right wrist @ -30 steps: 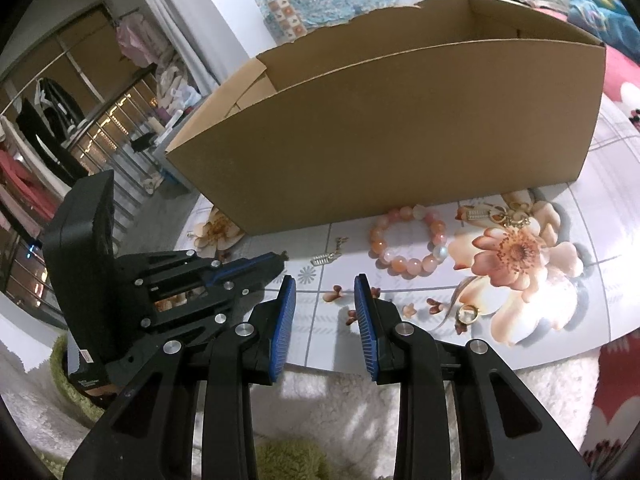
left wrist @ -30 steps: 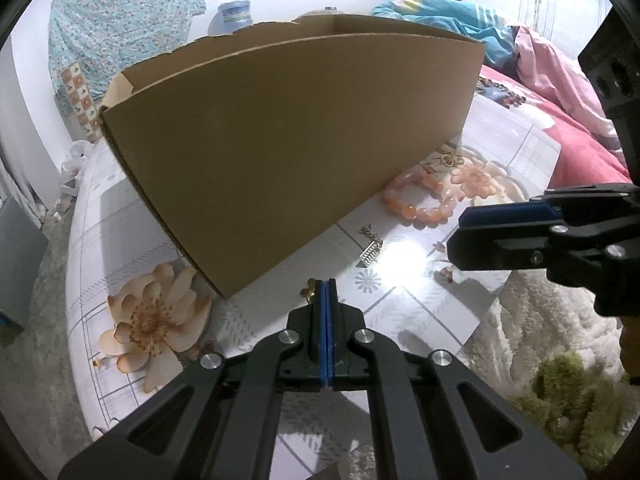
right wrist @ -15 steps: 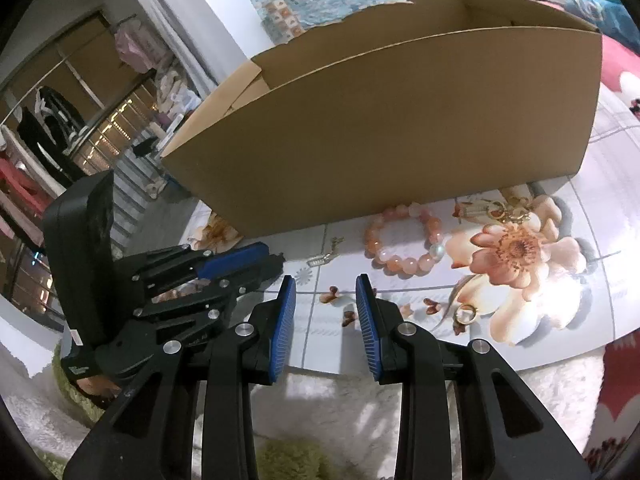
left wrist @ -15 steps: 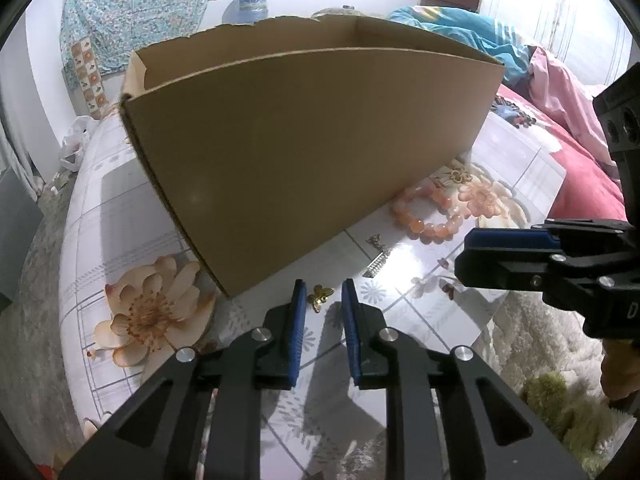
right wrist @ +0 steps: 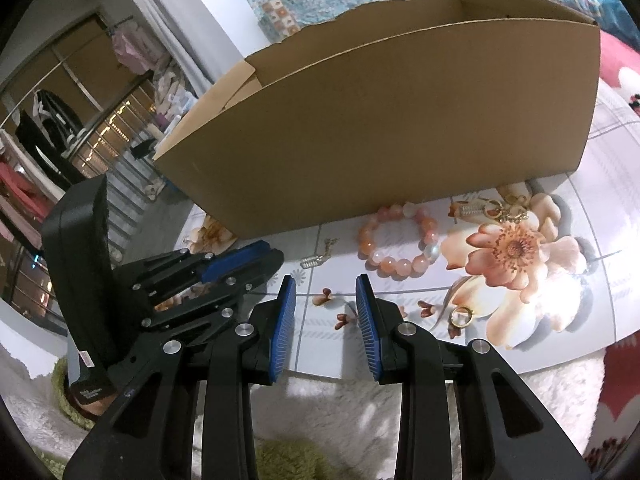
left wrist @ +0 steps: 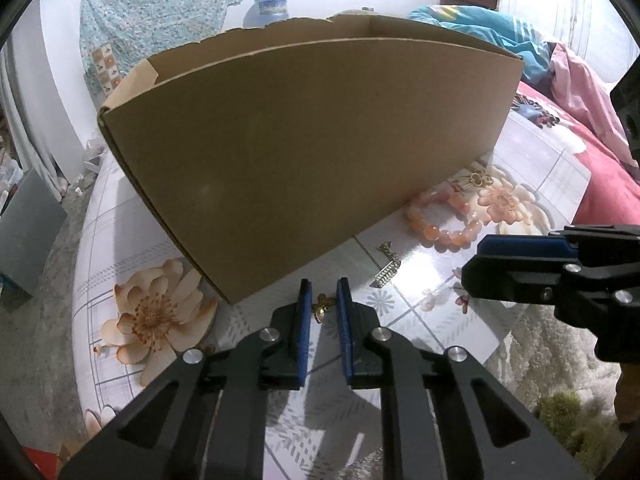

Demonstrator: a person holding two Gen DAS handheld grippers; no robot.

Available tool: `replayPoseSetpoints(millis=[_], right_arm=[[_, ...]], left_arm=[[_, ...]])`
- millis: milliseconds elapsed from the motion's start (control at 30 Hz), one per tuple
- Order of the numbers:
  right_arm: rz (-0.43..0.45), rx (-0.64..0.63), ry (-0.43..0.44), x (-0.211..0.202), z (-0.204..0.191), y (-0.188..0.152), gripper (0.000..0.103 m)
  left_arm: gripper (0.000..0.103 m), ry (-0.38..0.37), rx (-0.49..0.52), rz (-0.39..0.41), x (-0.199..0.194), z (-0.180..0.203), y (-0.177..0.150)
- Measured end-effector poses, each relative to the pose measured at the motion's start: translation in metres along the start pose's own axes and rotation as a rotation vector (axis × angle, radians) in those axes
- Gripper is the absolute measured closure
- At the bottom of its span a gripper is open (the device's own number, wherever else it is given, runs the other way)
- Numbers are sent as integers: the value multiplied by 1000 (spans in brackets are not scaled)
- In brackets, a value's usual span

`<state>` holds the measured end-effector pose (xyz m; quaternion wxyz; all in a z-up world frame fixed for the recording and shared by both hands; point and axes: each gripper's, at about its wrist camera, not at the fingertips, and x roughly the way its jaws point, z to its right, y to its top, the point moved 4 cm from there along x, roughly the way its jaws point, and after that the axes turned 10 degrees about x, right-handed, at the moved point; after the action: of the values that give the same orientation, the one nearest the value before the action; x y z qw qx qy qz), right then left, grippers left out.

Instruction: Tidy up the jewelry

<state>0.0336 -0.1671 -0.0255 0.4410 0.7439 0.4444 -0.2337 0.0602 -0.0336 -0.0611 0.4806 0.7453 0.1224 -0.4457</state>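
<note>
Left claw point(left wrist: 323, 294) narrow, closing around gold butterfly charm point(left wrist: 322, 306) by cardboard box point(left wrist: 304, 168); ribbed pads not touching. Right claw point(right wrist: 326, 294) half-open, empty.

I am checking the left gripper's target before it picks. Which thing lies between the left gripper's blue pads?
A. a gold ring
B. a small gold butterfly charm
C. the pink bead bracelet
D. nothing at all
B: in the left wrist view the small gold butterfly charm lies on the table between the pads of the left gripper, while the pink bead bracelet lies farther right.
</note>
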Motion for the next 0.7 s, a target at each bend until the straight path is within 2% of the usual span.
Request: replayPoseSetpoints(millis=[400,700], right_arm=[[13,-44,-7,1,-6,1,73],[10,-178,-39,28,-23,8,73]], left_arm=[[91,-36,-33,14,-4,-7,-3],[91,-32,-35,93,-26,-17,-3]])
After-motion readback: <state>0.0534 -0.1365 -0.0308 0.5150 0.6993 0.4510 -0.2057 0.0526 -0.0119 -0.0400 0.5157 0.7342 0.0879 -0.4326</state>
